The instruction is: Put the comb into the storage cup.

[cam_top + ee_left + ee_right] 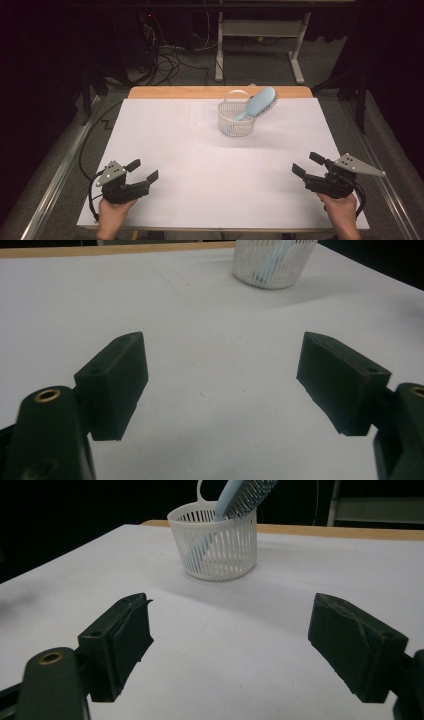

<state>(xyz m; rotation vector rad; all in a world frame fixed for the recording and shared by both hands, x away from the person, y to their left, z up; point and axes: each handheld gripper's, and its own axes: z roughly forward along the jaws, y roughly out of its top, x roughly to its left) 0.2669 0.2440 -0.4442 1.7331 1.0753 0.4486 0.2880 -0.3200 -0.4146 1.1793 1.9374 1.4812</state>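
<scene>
High view: a white-covered desk (210,165) carries a small white slotted basket (236,120) that stands upright near the middle of the far edge, a little toward the right. A pale blue hairbrush (257,104) sits in the basket handle-down, and its bristled head leans out over the rim toward the far right corner. The basket has a thin loop handle on its far side. The left gripper (142,171) rests close to the near left corner, held in a hand (112,212) that comes in over the near edge; its jaws are spread wide with nothing between them, and they point toward the middle of the desk. The right gripper (308,165) lies close to the near right corner in the other hand (340,210), likewise with its jaws parted and bare, well apart from the basket. In the left gripper view the two black jaws stand far apart over plain white desk, and the basket (272,262) shows at the top edge, a blue streak of the brush visible through its slots. In the right gripper view the jaws gape over the white surface too, the basket (217,542) stands ahead between them at a distance, and the hairbrush (240,495) slants up from inside it, bristles facing right.
</scene>
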